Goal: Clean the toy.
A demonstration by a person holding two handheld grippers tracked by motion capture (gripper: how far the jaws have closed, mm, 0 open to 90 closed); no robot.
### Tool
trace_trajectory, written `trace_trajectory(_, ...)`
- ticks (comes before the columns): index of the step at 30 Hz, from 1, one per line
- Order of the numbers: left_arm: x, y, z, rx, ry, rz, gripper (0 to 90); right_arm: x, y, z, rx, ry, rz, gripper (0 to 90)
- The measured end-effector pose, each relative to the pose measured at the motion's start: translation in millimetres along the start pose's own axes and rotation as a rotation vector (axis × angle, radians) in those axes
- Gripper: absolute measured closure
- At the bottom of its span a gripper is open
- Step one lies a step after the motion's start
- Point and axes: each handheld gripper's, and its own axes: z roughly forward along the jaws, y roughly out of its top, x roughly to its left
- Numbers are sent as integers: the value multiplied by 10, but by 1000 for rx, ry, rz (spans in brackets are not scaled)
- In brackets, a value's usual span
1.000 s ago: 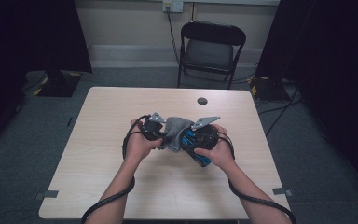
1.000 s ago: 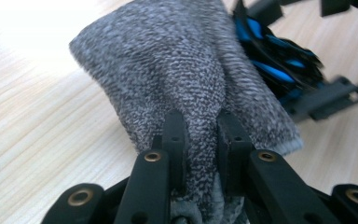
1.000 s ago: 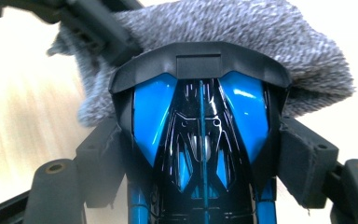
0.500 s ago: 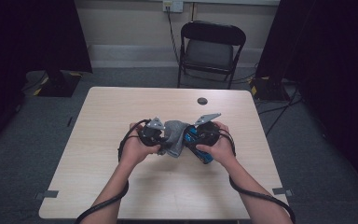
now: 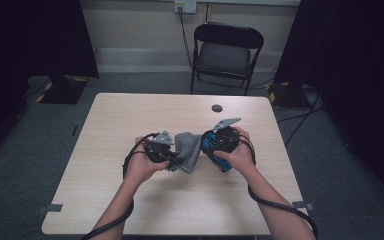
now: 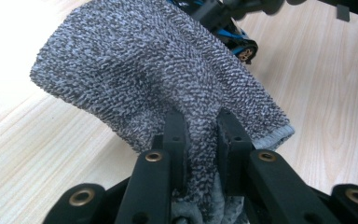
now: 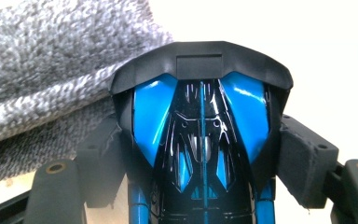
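Observation:
A grey knitted sock (image 5: 189, 150) hangs between my two grippers above the middle of the table (image 5: 130, 115). My left gripper (image 5: 171, 156) is shut on the sock's cuff end (image 6: 158, 70), and its pads (image 6: 175, 135) pinch a fold of the fabric. My right gripper (image 5: 211, 146) is shut on a blue and black toy car (image 7: 200, 121), squeezed across its body. The sock (image 7: 42, 70) lies against the car's left side in the right gripper view. In the left gripper view the car (image 6: 235, 39) pokes out past the far side of the sock.
A small dark round object (image 5: 217, 108) lies on the table's far side. A black folding chair (image 5: 225, 50) stands behind the table. Cables trail from both grippers over the near edge.

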Motion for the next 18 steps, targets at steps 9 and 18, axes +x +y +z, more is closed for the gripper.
trace_trajectory(9,-22,-114,-60,11,-8,-4,764,-79,-3,-39,-3,-19,25,252)
trace_trajectory(18,8,-214,-194,8,12,-25,763,-138,25,-138,-34,-29,41,252)
